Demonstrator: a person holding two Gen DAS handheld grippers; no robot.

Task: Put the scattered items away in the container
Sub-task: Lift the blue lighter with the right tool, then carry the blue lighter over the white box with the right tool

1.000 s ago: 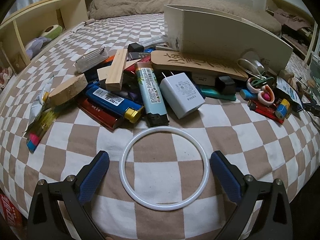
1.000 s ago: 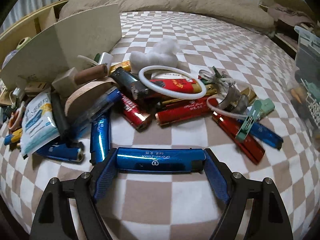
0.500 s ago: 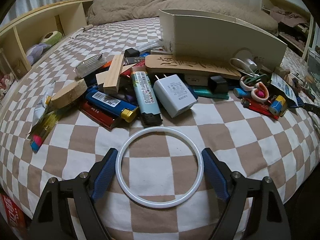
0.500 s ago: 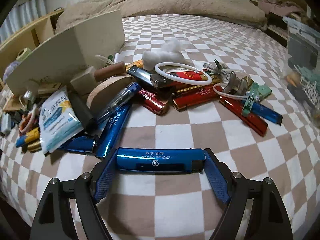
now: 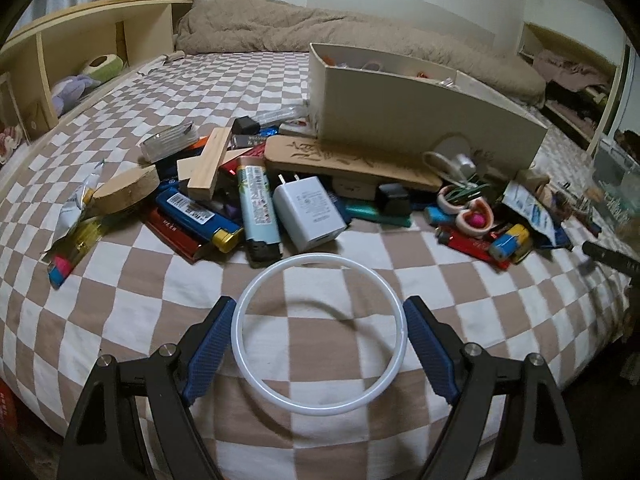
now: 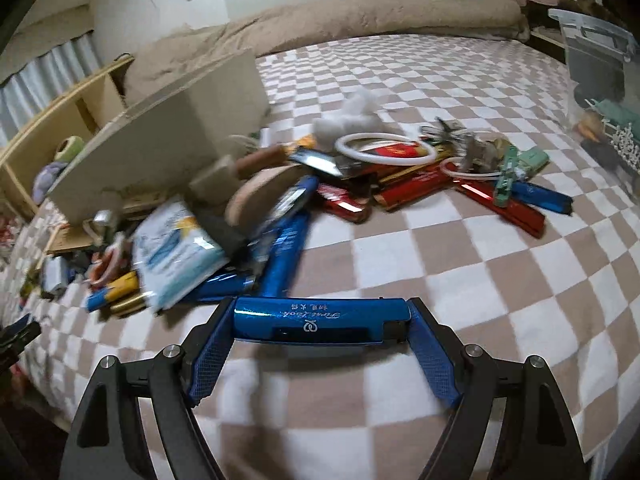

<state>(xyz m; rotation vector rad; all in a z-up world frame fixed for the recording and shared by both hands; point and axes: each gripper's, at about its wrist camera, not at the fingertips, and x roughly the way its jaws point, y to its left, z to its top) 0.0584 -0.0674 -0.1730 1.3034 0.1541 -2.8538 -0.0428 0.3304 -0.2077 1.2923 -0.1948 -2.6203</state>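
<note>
My left gripper [image 5: 320,336] is shut on a white plastic ring [image 5: 280,398] and holds it above the checkered bedspread. My right gripper [image 6: 320,336] is shut on a blue lighter [image 6: 320,320], held crosswise by its two ends. The cream open-top box [image 5: 420,120] stands beyond a pile of scattered items; it also shows in the right wrist view [image 6: 168,144] at the left. The pile holds a white charger [image 5: 308,212], a light-blue lighter [image 5: 258,208], wooden blocks [image 5: 210,164] and red lighters [image 6: 412,184].
A wooden shelf [image 5: 60,64] runs along the left of the bed. A beige duvet [image 5: 320,36] lies at the far end. A clear plastic bin [image 6: 600,80] stands at the right. A second white ring [image 6: 384,150] lies on the right pile.
My left gripper closed on the white ring and lifted it off the bedspread. My right gripper, still holding the blue lighter, rose and swung; its view now blurs.
</note>
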